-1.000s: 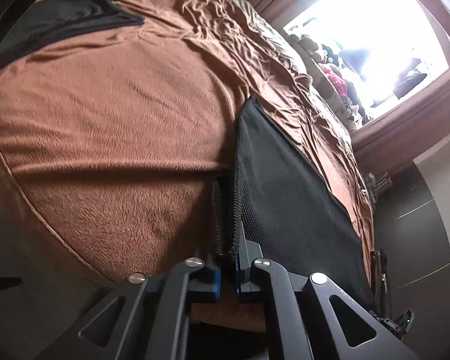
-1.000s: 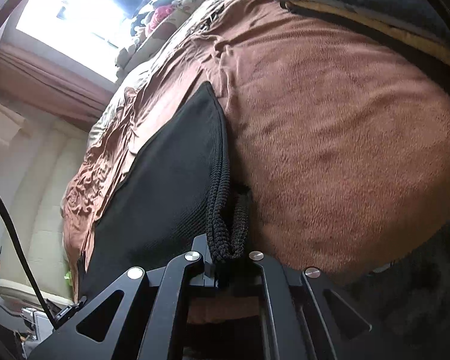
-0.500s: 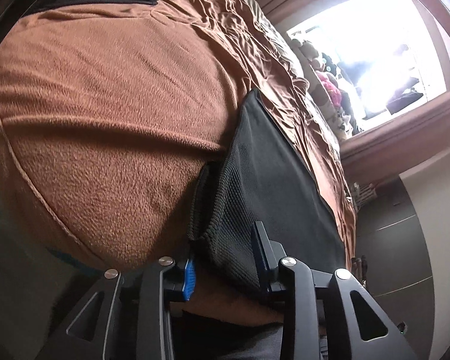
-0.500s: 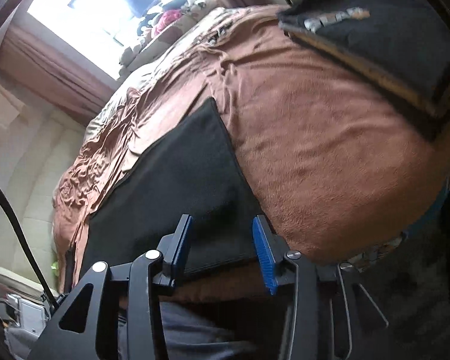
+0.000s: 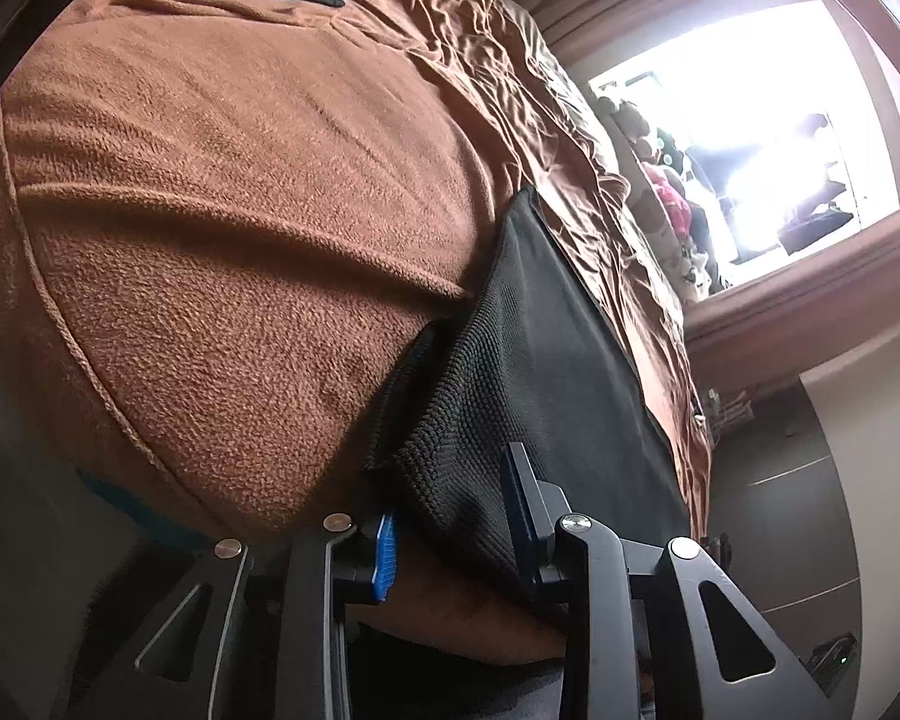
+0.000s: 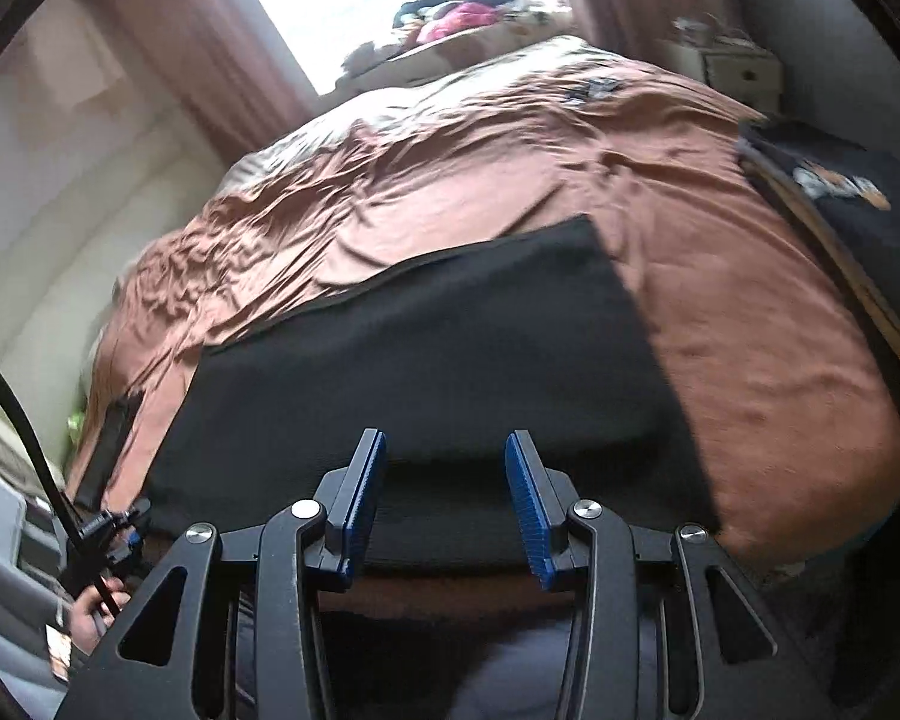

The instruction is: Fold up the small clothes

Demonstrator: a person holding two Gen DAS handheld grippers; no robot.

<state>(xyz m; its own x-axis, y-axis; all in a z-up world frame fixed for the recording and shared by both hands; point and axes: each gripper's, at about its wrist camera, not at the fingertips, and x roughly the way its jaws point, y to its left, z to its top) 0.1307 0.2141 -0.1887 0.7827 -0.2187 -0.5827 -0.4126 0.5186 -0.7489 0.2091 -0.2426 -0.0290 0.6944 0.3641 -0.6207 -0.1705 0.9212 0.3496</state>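
The black knit garment (image 6: pixel 426 360) lies flat on the brown blanket (image 6: pixel 750 330), folded into a broad rectangle. The right gripper (image 6: pixel 444 492) hovers at its near edge, jaws apart, the cloth spreading toward twelve o'clock. The left gripper (image 5: pixel 450 516) straddles the garment's corner, jaws apart, its fabric running toward one o'clock.

left gripper (image 5: pixel 450 516): jaws apart, garment corner between | black knit garment (image 5: pixel 546 372): flat on brown blanket (image 5: pixel 240 228)
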